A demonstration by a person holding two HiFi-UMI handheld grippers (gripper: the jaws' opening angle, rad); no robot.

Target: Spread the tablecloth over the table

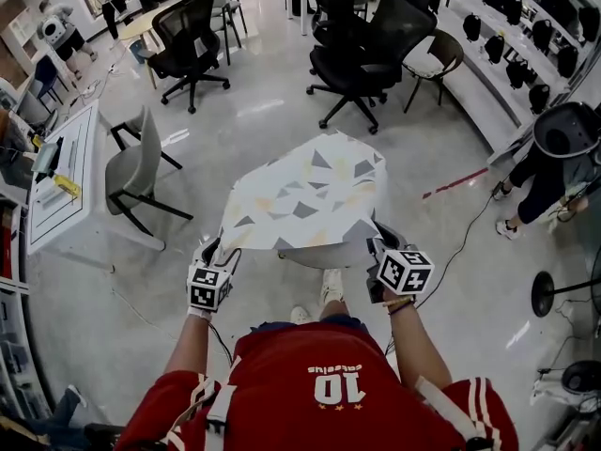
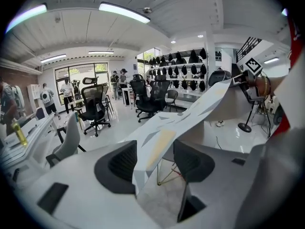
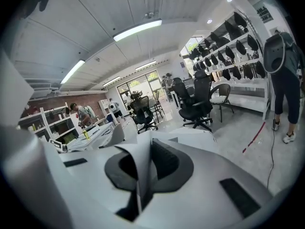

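Observation:
The white tablecloth [image 1: 310, 195], printed with grey and yellow triangles, lies over a small table whose pale rim [image 1: 315, 255] shows under its near edge. My left gripper [image 1: 218, 250] is at the near left corner. In the left gripper view that gripper [image 2: 155, 163] is open, and the cloth corner [image 2: 143, 168] hangs loose between the pads, nearer the left one. My right gripper [image 1: 380, 242] is at the near right corner. In the right gripper view it [image 3: 147, 171] is shut on a fold of the cloth [image 3: 136, 159].
Black office chairs [image 1: 362, 59] stand beyond the table, and a grey chair [image 1: 131, 167] and white desk [image 1: 61, 181] are to the left. A person [image 1: 554, 167] stands at the right by a red floor tape [image 1: 455, 183]. A cable runs across the floor there.

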